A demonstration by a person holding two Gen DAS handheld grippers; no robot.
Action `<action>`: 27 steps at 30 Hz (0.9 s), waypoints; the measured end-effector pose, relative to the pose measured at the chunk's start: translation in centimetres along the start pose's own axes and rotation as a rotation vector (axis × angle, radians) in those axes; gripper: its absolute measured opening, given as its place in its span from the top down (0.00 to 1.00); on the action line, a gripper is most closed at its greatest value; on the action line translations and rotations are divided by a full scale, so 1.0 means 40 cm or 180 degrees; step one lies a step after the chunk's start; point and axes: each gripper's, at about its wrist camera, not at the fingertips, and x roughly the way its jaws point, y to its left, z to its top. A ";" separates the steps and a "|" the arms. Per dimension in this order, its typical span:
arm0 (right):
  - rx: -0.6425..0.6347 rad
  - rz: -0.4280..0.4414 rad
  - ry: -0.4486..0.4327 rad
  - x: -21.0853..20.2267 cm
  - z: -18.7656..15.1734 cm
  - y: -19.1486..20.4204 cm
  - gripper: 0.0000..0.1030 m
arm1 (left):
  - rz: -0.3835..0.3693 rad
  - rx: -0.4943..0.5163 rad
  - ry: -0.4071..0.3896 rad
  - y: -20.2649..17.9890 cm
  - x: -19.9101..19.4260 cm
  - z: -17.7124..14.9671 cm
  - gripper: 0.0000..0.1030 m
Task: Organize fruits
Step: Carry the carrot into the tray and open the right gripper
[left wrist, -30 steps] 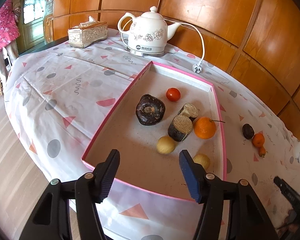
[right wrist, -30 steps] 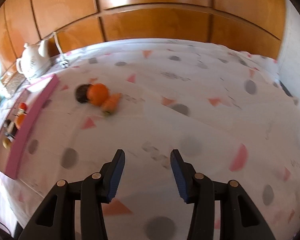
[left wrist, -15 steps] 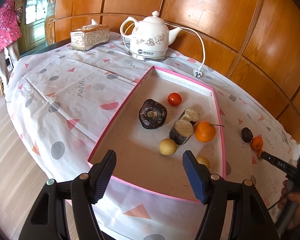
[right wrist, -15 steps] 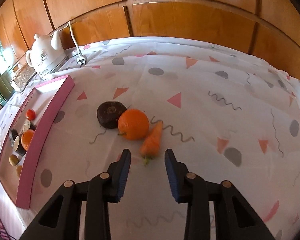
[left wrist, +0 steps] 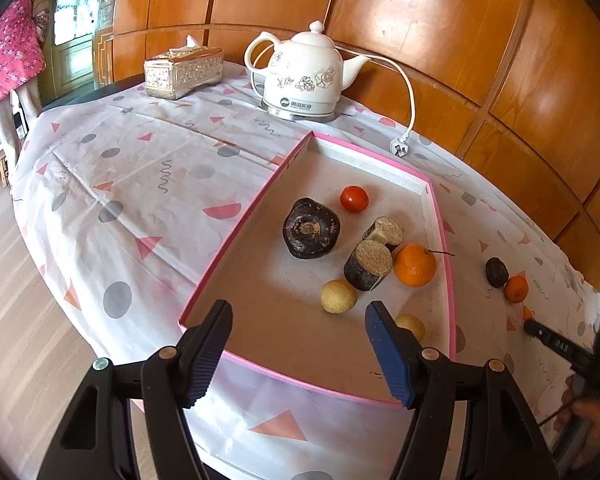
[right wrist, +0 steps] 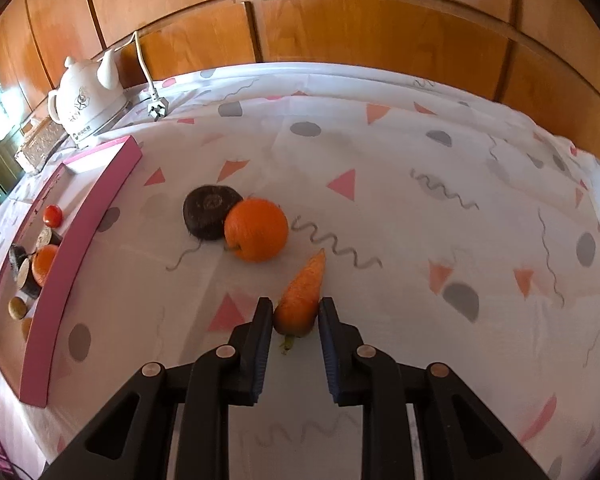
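Right wrist view, right gripper jaws clamping carrot, bare cloth around

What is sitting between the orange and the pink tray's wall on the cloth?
A dark round root lies there, touching the orange, with bare tablecloth on to the pink tray; the right wrist view shows it.

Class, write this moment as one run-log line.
right gripper: shut on carrot | left gripper: open, empty, above pink tray | orange: still outside tray
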 end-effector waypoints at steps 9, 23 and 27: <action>-0.0004 0.0215 -0.0124 -0.070 -0.033 0.028 0.78 | 0.0006 -0.0035 -0.0111 0.009 -0.028 0.004 0.29; -0.0839 0.0966 -0.0289 -0.117 0.072 0.314 0.78 | 0.0001 -0.0061 -0.0164 0.021 -0.041 0.005 0.29; -0.1031 0.1087 -0.0300 -0.105 0.103 0.397 0.78 | 0.0009 -0.0083 -0.0153 0.028 -0.036 0.006 0.29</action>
